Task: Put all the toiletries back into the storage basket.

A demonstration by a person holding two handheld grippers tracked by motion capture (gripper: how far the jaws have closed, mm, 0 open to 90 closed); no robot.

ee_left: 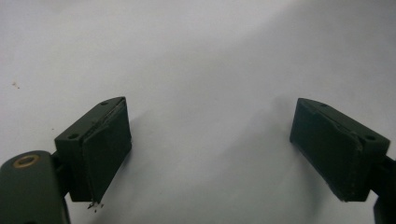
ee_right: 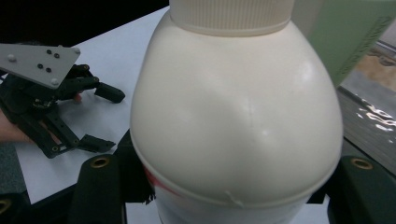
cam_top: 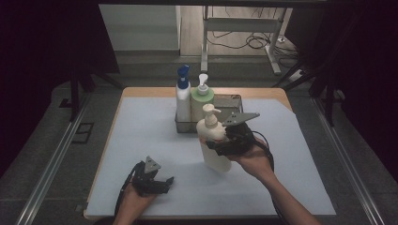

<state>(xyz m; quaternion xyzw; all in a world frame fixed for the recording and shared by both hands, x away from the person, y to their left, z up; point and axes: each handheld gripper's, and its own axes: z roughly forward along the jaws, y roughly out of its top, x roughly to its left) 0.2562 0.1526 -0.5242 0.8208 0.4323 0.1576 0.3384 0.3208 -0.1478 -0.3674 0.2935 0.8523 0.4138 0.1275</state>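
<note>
Right gripper view: cream pump bottle (ee_right: 233,121), smooth, rounded shoulders.

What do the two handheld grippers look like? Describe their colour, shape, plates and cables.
Both are black, skeleton-like frames. The left gripper ends in two blocky black jaws with flat pads, and a brass-coloured fitting shows at one jaw's base. The right gripper has the same build. Each carries a grey three-cornered plate with small screw holes on top. A black cable trails from the right one.

High view looks down over the table (cam_top: 141,187); claw views sit close, sharing its pale sheet (ee_left: 196,56).
</note>
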